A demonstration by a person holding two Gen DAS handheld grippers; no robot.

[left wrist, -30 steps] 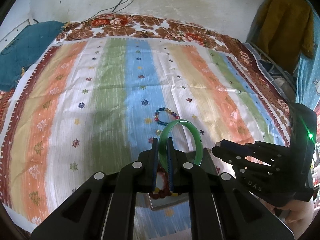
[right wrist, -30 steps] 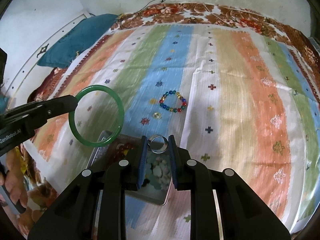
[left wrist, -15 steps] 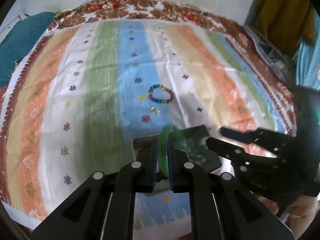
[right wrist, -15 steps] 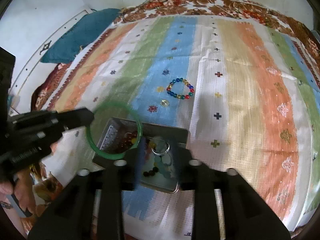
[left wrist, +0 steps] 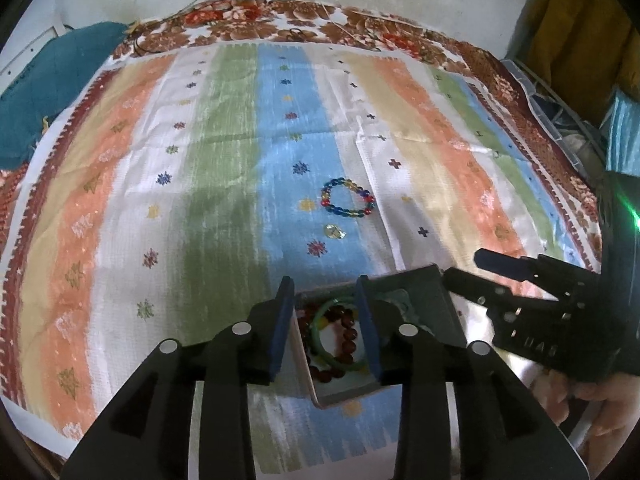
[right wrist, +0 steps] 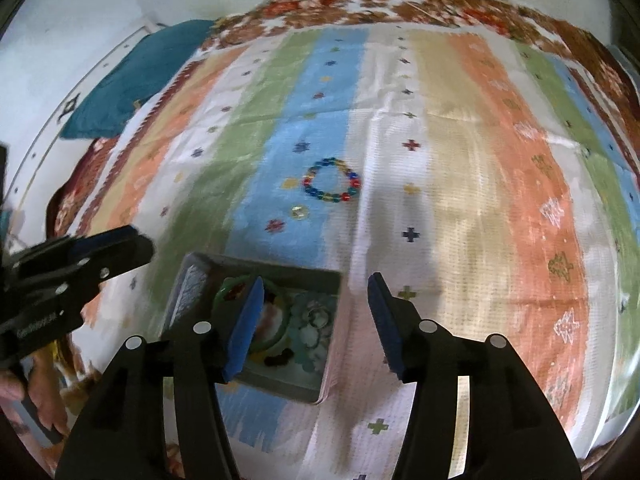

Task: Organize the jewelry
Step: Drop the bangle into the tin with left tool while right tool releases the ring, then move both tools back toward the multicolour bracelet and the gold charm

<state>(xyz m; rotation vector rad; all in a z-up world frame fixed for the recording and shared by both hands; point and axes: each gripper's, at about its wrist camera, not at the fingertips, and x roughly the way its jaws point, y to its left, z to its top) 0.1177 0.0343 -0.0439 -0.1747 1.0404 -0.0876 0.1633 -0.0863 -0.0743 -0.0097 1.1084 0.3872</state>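
1. Two tongs hung over the tin box, each parted with nothing between its pads. The left tongs had just been opening, a moderate gap; the green bangle lay below them in the box, on top of a dark red bead bracelet. The right tongs had just been opening too, wider; the silver ring rested on the box floor beneath them.
2. Still outside: the multicoloured bead bracelet and a small gold piece, both ahead of the tongs on the blue stripe of the striped cloth, near each other, apart from the box.
3. Risk, as judged: the left pads straddled the bangle closely, so a lift at a slant could catch it and drag it out again.
4. Risk: the two tongs sat near each other over one small box; both heading forward for the same bracelet could knock together.
5. Risk: the box sat on soft cloth; a nudge on its near rim might tip it or slide it.
6. Room: open cloth lay ahead and to the right of the right tongs, nothing on it. The cloth's near edge ran just below the box.
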